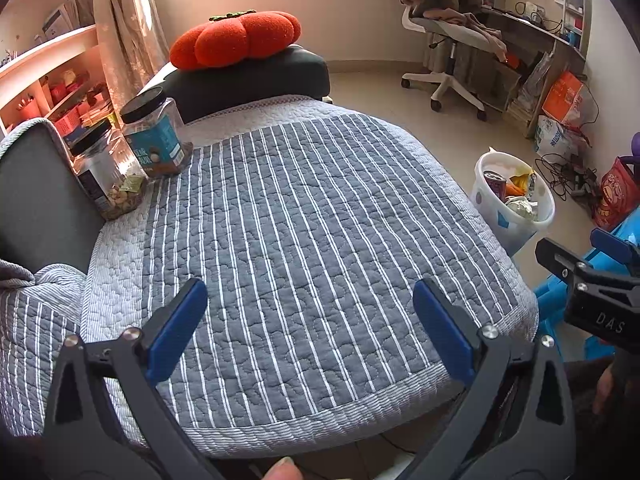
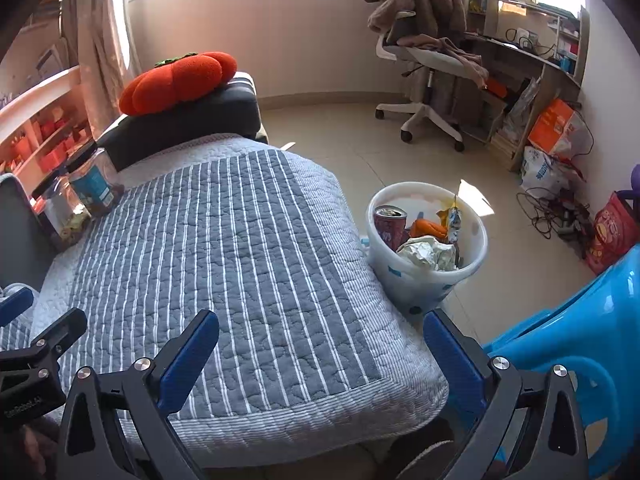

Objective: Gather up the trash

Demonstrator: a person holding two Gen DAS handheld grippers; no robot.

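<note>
A white trash bin (image 2: pixel 416 284) stands on the floor right of the sofa seat; it also shows in the left wrist view (image 1: pixel 516 228). It holds a red can (image 2: pixel 390 226), crumpled foil (image 2: pixel 426 254) and orange wrappers (image 2: pixel 430 227). My left gripper (image 1: pixel 310 298) is open and empty over the near edge of the grey striped quilt (image 1: pixel 312 216). My right gripper (image 2: pixel 320 332) is open and empty over the quilt's (image 2: pixel 240 248) near right corner, short of the bin.
Two clear snack jars (image 1: pixel 156 136) (image 1: pixel 108 172) stand at the quilt's far left. A tomato cushion (image 1: pixel 236 38) lies on a dark cushion (image 1: pixel 256 76). A blue plastic stool (image 2: pixel 568 344) is at right. An office chair (image 2: pixel 424 64), desk and bags stand by the far wall.
</note>
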